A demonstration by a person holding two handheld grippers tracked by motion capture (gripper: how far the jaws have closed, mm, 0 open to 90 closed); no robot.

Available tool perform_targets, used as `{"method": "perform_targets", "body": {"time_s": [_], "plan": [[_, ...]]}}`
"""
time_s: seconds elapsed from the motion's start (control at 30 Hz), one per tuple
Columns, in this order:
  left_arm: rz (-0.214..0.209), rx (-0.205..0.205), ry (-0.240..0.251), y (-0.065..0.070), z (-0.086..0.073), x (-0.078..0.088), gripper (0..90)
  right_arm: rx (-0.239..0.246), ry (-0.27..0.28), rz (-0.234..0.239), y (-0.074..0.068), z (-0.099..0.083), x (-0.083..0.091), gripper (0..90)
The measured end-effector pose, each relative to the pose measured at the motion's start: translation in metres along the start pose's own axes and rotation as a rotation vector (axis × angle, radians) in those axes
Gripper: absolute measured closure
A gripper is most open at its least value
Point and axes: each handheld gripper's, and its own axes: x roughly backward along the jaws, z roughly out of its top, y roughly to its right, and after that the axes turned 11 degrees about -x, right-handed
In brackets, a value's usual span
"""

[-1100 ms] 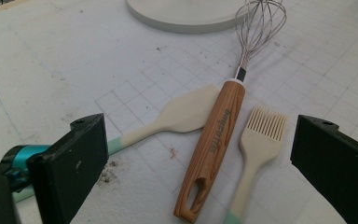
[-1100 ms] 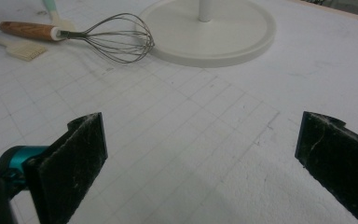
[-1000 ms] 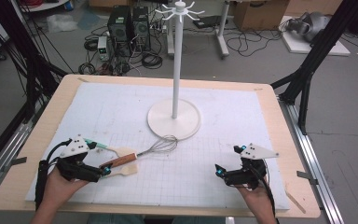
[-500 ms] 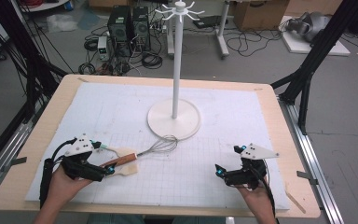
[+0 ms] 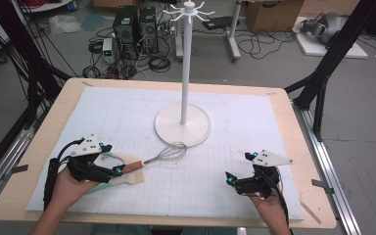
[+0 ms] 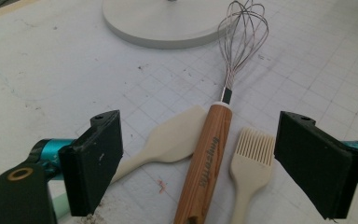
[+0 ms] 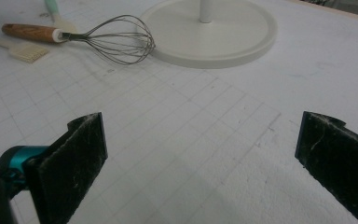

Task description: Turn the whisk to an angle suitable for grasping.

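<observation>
A whisk [image 5: 172,152] with a wooden handle [image 6: 207,163] lies on the white mat, its wires pointing at the stand's base. A cream spatula [image 6: 172,140] lies on one side of the handle and a cream brush [image 6: 251,154] on the other. My left gripper [image 5: 111,159] hovers low over these handles. Its jaws have just been closing a little, and in the left gripper view [image 6: 203,140] they stand wide apart with all three utensils between them and no pad touching any. My right gripper [image 5: 239,167] rests open at the front right over bare mat [image 7: 200,140].
A tall white stand [image 5: 186,63] with hooks on top rises from a round base [image 5: 182,125] at the mat's middle. The white gridded mat [image 5: 254,122] covers the wooden table [image 5: 303,147]. Cables and equipment lie on the floor behind.
My left gripper has edged slightly to the right, further over the utensil handles. The right gripper and the utensils have stayed put.
</observation>
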Motion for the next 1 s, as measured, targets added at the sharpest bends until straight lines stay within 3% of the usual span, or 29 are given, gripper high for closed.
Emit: {"method": "perform_targets", "body": {"time_s": [0.6,0.83,1.0], "plan": [[-0.075,-0.049,-0.018,-0.011,0.014,-0.011,29.9,0.0,-0.005,0.01,-0.001,0.0,-0.002,0.7],[-0.104,-0.069,-0.026,-0.014,0.02,-0.014,30.6,0.004,-0.007,0.015,-0.001,0.001,-0.004,0.8],[-0.109,-0.065,-0.029,-0.016,0.021,-0.018,34.7,0.002,-0.008,0.015,0.0,0.001,-0.004,0.7]]}}
